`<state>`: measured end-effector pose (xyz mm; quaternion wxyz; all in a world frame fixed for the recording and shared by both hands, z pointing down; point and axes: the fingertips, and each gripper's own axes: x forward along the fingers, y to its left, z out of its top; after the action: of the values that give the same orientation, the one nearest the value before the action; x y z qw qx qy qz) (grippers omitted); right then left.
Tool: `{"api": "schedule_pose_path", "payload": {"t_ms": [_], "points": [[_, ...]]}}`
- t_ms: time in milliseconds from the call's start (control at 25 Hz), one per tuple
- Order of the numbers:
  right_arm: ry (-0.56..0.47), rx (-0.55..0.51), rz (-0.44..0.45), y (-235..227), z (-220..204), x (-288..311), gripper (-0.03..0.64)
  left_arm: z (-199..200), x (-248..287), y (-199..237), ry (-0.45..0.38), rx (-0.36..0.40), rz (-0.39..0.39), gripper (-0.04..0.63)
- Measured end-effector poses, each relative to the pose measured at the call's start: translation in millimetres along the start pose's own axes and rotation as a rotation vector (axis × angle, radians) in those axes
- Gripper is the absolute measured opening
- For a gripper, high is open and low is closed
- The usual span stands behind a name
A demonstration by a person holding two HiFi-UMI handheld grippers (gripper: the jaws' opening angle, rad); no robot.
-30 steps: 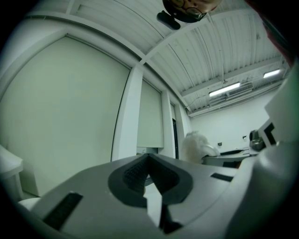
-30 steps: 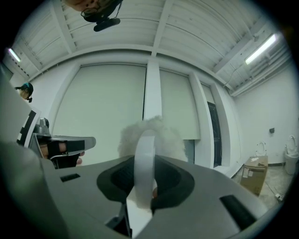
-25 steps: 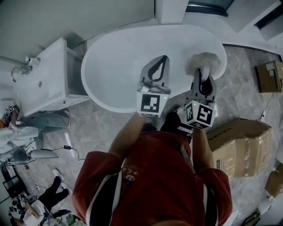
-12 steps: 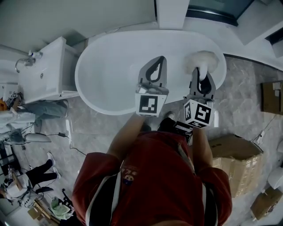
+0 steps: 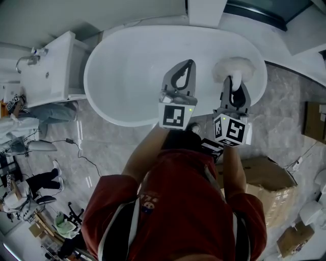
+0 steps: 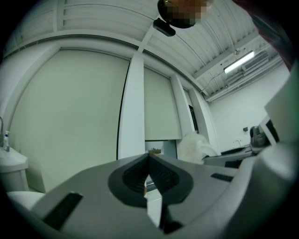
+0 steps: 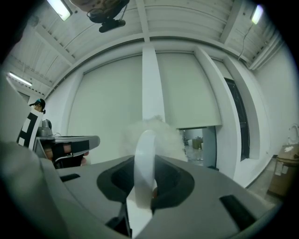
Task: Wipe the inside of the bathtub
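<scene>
The white oval bathtub (image 5: pixel 127 71) fills the top of the head view. My right gripper (image 5: pixel 235 80) is shut on the white handle (image 7: pixel 144 158) of a fluffy white duster (image 5: pixel 233 68), whose head sits over the tub's right end. In the right gripper view the duster's fluff (image 7: pixel 154 133) rises just beyond the jaws. My left gripper (image 5: pixel 188 63) hovers over the tub's middle, a little left of the duster; its jaws are shut with nothing between them (image 6: pixel 148 157). The duster (image 6: pixel 194 145) shows to the right in the left gripper view.
A white washbasin unit (image 5: pixel 46 76) stands left of the tub. Cardboard boxes (image 5: pixel 265 178) lie on the marble floor at the right. A person (image 5: pixel 20 127) and cables are on the floor at the left. A white pillar (image 5: pixel 206 11) stands behind the tub.
The head view has shifted, so the tub sits more central. Both grippers stay over the tub, nudged slightly right, the duster still at the right end.
</scene>
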<state>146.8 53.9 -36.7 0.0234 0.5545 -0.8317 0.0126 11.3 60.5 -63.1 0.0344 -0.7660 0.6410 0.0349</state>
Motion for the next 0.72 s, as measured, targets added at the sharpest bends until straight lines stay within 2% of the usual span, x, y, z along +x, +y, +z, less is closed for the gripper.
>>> {"api": "schedule_pose_path", "payload": {"t_ms": [360, 560, 720], "points": [[0.083, 0.001, -0.029, 23.4, -43.4, 60.3, 0.094, -44.1, 29.9, 49.2, 0.023, -0.023, -0.024, 0.016], [0.100, -0.016, -0.025, 29.8, -70.9, 92.5, 0.094, -77.7, 50.2, 59.3, 0.051, 0.019, -0.043, 0.015], [0.120, -0.014, -0.014, 17.5, -100.8, 114.9, 0.094, -105.9, 69.5, 56.6, 0.072, 0.057, -0.043, 0.015]]}}
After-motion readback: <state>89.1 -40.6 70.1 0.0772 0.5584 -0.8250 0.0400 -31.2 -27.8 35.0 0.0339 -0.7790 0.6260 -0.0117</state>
